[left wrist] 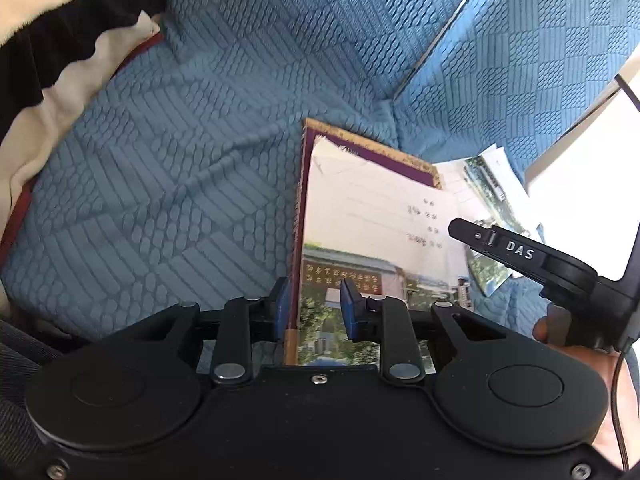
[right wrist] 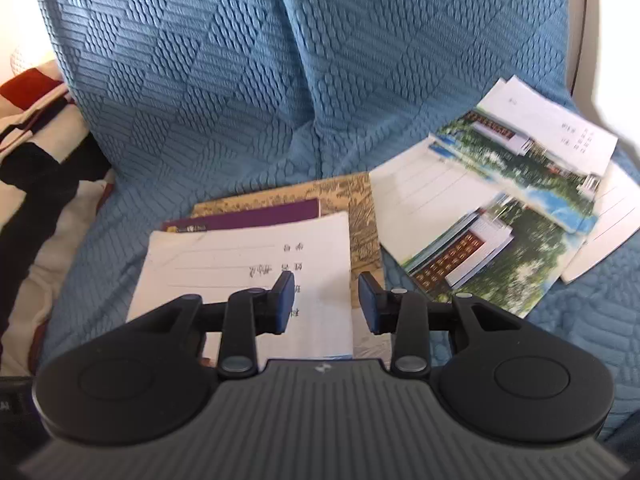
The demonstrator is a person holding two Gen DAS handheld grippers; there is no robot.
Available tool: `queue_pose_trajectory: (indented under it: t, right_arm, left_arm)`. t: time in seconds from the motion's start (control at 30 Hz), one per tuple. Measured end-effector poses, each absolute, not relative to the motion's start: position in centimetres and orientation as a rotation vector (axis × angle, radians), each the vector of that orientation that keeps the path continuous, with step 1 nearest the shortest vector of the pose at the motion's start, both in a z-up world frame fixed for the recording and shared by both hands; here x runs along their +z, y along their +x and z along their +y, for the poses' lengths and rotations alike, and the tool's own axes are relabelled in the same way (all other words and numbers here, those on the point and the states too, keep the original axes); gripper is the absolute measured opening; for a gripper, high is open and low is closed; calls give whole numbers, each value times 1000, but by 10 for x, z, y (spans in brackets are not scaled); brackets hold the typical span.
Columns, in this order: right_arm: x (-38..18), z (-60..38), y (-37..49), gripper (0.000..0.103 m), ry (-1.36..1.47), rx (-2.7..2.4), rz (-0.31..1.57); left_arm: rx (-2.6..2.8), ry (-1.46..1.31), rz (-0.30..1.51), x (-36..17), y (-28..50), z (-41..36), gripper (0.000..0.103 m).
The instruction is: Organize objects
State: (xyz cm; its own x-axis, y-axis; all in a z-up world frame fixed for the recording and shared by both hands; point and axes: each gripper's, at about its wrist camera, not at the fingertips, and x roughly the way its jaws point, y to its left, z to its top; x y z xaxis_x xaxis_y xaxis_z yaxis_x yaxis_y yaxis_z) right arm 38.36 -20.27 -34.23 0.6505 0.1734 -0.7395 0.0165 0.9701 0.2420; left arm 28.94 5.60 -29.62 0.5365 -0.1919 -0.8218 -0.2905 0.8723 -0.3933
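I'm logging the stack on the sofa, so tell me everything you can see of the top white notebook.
The top white notebook is a thin paper booklet with a white ruled cover, handwritten characters and a printed building photo at one end. It lies flat, skewed, on a purple book and a tan patterned book on the blue sofa cover.

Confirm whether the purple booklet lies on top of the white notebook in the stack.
No: in the right wrist view the white notebook lies on top, covering most of the purple booklet beneath it.

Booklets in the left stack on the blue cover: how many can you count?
3: the white-covered notebook on top, the purple booklet under it, and the tan patterned book at the bottom. Thinner ones may be hidden between.
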Motion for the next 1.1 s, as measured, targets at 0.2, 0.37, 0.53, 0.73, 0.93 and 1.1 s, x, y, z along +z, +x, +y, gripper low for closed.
queue_pose_trajectory:
  t: [0.2,0.37,0.53,0.73,0.93,1.1]
  right_arm:
    - [-301,-211,370,39,284,123,798]
    - [-262,-213,353,39,321,166,749]
    - [-228,-215,336,39,323,193,703]
    - [-195,-222,315,40,311,213,672]
    - [-172,-230,289,40,294,214,655]
    - [-165,-236,268,40,270,188,662]
  left_arm:
    - [49,-492,947,-264,283,49,25]
    - [29,-467,880,-229,278,43,25]
    - [14,-423,808,-192,276,36,25]
    - [-2,-398,803,-169,272,27,25]
    - [-19,-375,794,-152,260,14,25]
    - [-37,-347,776,-140,245,-2,25]
